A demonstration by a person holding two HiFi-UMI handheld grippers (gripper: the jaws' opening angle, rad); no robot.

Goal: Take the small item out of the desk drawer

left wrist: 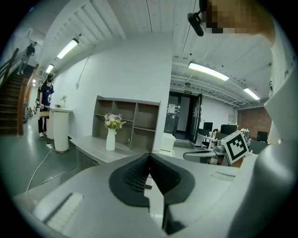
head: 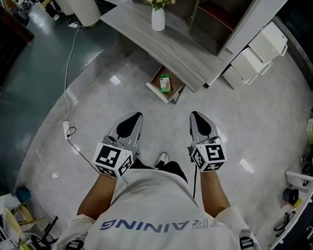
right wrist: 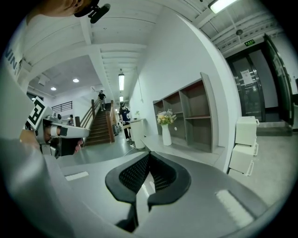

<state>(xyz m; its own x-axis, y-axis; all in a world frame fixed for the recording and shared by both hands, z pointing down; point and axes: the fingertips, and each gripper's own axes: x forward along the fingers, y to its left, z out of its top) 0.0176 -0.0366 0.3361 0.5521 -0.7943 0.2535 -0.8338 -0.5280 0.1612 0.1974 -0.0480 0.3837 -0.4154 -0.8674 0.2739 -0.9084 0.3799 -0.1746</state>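
A small green-and-white box is seen lying in the open desk drawer, far ahead. It is judged light and stiff, best pinched across its long sides. The jaws of the left gripper and right gripper are pressed together, empty.

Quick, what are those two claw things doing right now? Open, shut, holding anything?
Left gripper: closed, jaws together, holding nothing.
Right gripper: closed, jaws together, holding nothing.
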